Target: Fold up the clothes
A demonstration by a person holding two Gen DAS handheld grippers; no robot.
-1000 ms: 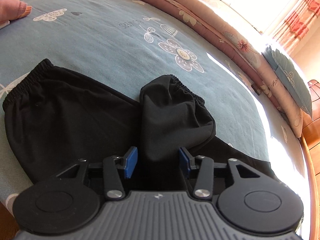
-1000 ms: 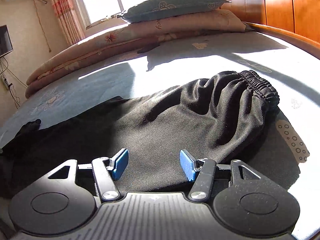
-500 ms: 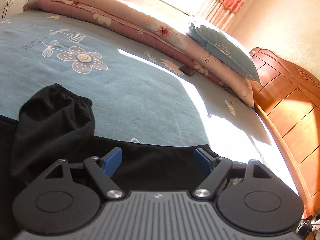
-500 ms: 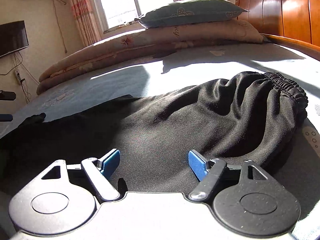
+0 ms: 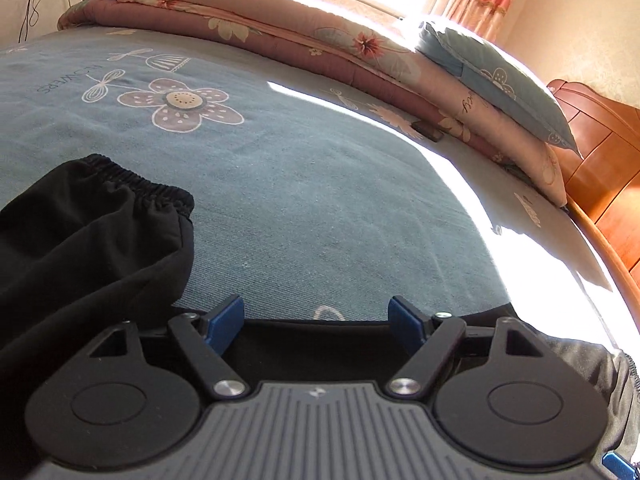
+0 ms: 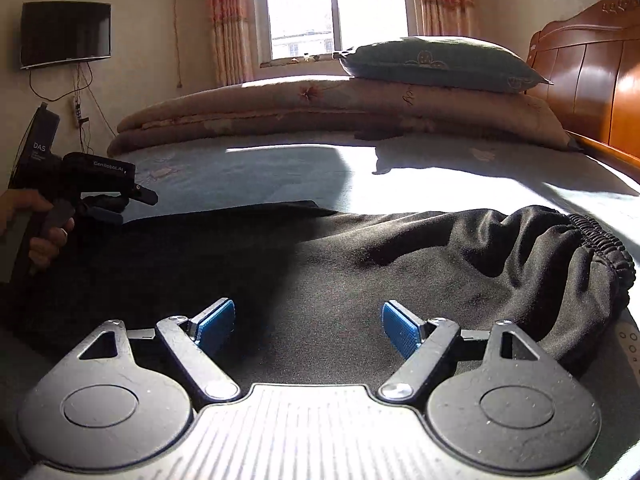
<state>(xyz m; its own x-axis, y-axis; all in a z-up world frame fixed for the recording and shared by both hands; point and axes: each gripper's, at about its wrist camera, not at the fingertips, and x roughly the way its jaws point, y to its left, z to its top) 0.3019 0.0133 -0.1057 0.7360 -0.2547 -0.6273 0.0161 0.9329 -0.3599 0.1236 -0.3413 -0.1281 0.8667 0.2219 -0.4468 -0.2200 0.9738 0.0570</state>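
Black soft-knit trousers (image 6: 360, 280), elastic-cuffed, spread beneath both tongs on blue bedsheet (image 5: 320, 200). Limp, light, non-slippery; best pinched near waistband. Left gripper (image 5: 318, 316), right gripper (image 6: 308, 324): gaping wide, empty.

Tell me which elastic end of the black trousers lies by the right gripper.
The wide gathered waistband, right of the right gripper. The narrower leg cuff lies left of the left gripper.

Both grippers: black linkage arms, round black discs, silver screws, ribbed grey housing, blue ribbed pads (image 6: 400, 330). Left gripper (image 6: 120, 204) body black, white "GenRobot.AI", "DAS" lettering; bare-skinned left hand (image 6: 38, 224).
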